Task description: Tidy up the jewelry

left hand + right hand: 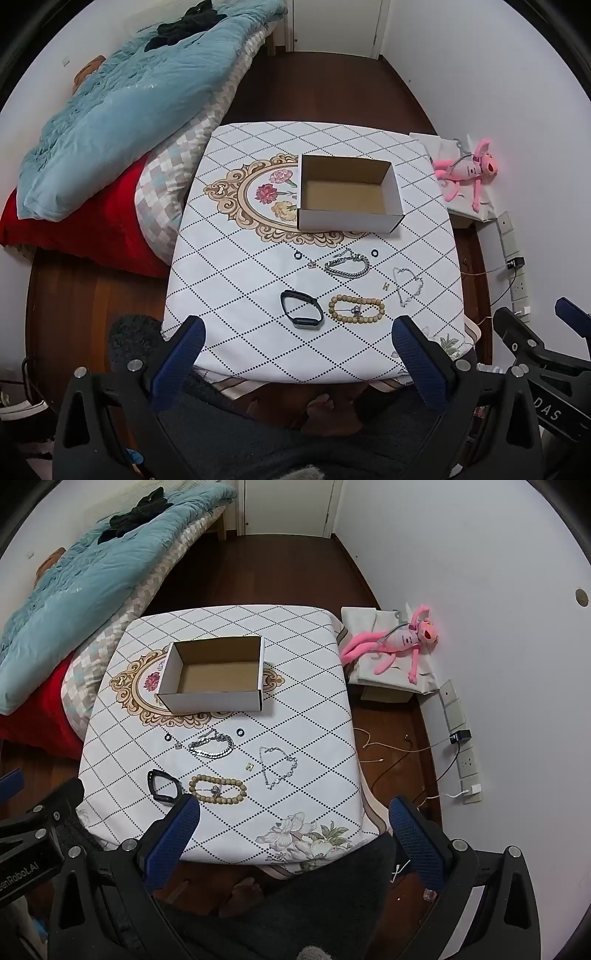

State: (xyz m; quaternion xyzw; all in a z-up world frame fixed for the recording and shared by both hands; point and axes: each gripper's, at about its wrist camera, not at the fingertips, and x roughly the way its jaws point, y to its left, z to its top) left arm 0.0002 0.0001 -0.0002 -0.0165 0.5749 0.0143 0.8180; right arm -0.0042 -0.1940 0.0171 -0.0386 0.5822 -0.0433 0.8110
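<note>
Bedroom table (pixel 236 206), empty box (pixel 347 194), wall sockets (pixel 467 771) clearer in right view

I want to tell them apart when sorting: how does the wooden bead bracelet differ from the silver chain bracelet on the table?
The wooden bead bracelet is made of round tan beads; the silver chain bracelet is made of flat metal links. The bead bracelet lies as an open oval nearer the grippers; the chain bracelet lies bunched, nearer the cardboard box. A small silvery piece rests inside the bead loop; nothing shows inside the chain. Both lie on the tablecloth, outside the box.
</note>
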